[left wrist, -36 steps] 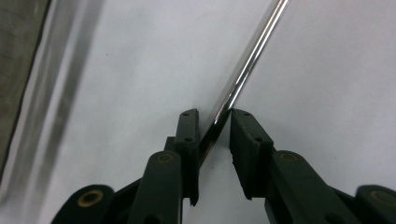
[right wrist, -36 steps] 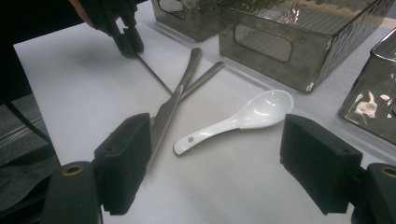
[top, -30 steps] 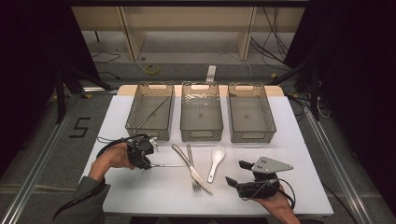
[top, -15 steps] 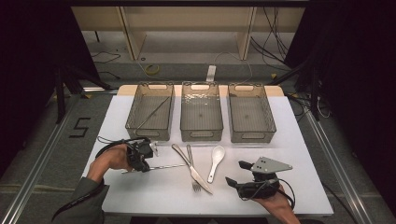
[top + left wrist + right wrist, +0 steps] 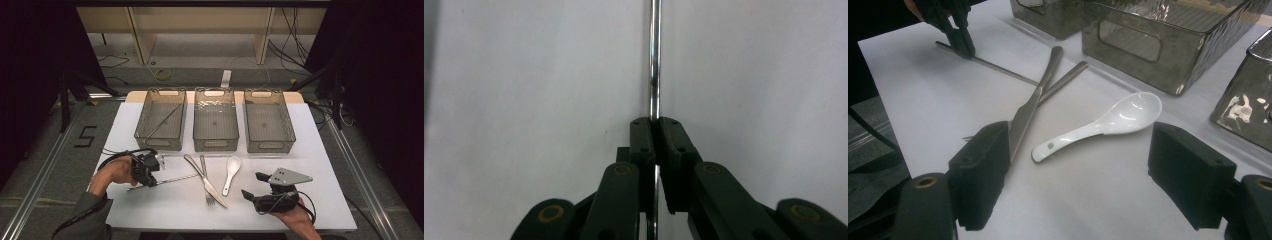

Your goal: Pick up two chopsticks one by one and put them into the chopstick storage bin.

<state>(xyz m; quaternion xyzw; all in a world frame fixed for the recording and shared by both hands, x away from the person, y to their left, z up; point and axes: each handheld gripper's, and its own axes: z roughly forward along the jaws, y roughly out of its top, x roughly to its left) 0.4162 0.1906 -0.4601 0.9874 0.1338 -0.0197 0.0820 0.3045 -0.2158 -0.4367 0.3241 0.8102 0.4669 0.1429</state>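
left hand-held gripper [image 5: 151, 172] closing on steel rod [image 5: 172, 180], jaws just narrowing, pads now pinching its end | rod lying on counter [image 5: 320, 165] left of knife [image 5: 205, 179] | lifting level, keeping pinch firm, aiming for left bin [image 5: 161, 120] | right hand-held gripper [image 5: 255, 187] waiting open

High view hangs above, looking forward and down over the whole tabletop [image 5: 320, 150]. Left gripper view sits super close, staring straight down at it. Right gripper view skims low across; both catch the metal rod [image 5: 654, 60].
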